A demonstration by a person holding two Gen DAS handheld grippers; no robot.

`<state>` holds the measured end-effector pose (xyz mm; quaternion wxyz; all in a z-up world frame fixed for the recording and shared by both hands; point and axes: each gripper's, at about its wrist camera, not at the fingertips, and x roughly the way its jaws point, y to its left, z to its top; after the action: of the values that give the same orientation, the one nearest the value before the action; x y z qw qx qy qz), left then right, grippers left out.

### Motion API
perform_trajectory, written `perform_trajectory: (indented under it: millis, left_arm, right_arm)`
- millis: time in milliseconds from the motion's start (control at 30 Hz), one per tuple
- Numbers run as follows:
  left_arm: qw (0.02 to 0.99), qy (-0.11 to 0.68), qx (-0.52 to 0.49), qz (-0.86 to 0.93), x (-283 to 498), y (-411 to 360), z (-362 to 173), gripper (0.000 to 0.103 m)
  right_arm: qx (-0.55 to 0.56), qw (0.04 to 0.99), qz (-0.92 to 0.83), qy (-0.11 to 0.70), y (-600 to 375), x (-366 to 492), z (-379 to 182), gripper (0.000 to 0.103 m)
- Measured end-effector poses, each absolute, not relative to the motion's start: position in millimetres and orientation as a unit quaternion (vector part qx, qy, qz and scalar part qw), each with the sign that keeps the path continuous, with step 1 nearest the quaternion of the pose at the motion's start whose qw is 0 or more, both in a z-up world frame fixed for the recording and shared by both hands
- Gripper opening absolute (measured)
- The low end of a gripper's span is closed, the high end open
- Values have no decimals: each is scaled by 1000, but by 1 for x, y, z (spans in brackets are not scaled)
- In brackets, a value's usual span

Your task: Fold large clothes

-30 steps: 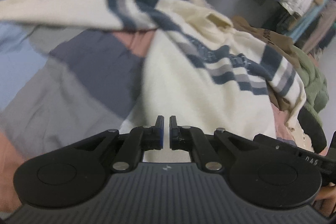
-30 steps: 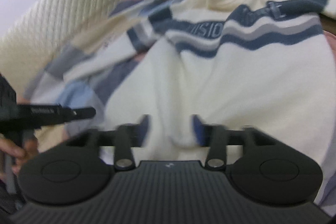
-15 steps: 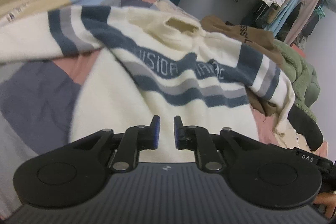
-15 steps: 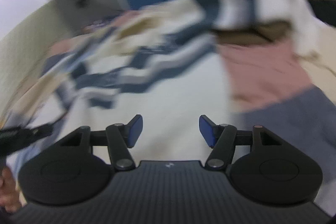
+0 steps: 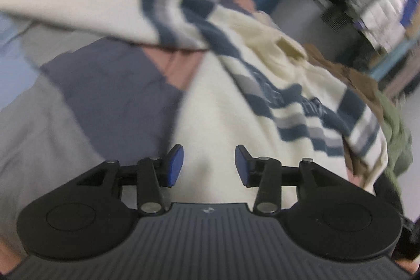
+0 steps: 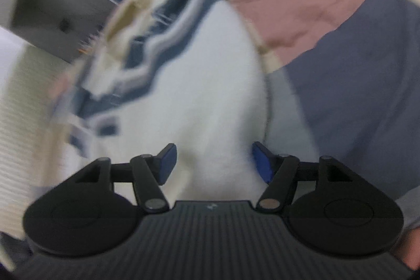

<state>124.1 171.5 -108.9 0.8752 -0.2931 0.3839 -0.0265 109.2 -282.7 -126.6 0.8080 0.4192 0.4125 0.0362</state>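
A cream sweater with navy and grey chest stripes lies spread on a patchwork bedspread. One sleeve stretches to the upper left in the left wrist view. My left gripper is open and empty over the sweater's lower left hem. In the right wrist view the sweater fills the middle. My right gripper is open and empty over the sweater's lower right edge, jaws wide apart.
The bedspread has pink, navy, grey and light blue patches. A brown garment and a green one lie heaped to the sweater's right. A clothes rack stands behind. A ribbed headboard is at the left.
My left gripper has opened from nearly shut and shifted left over the hem. My right gripper stays open and has swung right to the sweater's right edge.
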Motion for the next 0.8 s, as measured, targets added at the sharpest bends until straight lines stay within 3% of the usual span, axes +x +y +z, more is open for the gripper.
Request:
perform_trajectory:
  millis: [300,600,733,800]
  left_arm:
    - [842,419,-339,-16,131,181,-138,49]
    - [820,441,-363,-46,134,164,-153,50]
    - [822,443,-354,-49,137,153,-161,50]
    - [816,441,-369,-51,139,151,-166,49]
  right_arm:
    - [503,793,161,304,-290,104,-98,67]
    - [420,785,20,454,-281,103,-140,66]
    - [412,787,-1,460,-278,101,-146,64]
    - [388,796,11,465,-265,108,-146,69]
